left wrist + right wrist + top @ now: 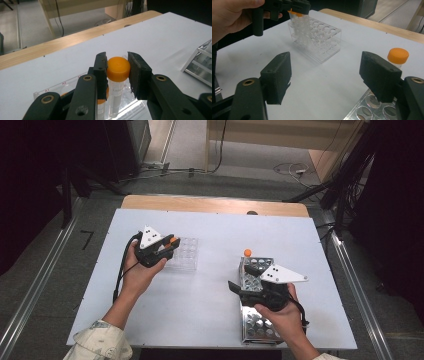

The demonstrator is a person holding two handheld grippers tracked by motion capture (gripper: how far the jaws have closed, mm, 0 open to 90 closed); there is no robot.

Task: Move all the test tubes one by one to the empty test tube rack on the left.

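Over the clear rack (184, 254), the left gripper (117, 72) squeezes an orange-capped tube (118, 75) (half in already); next, push down gently. The right gripper (325, 77) waits, wide apart.

Legible markings, left gripper view:

- Clear plastic rack (65, 86), standing on the white table (160, 37) toward its left edge: small reddish characters along the rack's upper front rim. "A1" and "A2" can be made out; a further mark to their right is too blurred to read.
- Orange-capped tube (117, 82) standing in that rack: faint grey printing on its clear wall below the cap, too small and blurred to read.

High view and right gripper view: no readable text, brand, number or sign.
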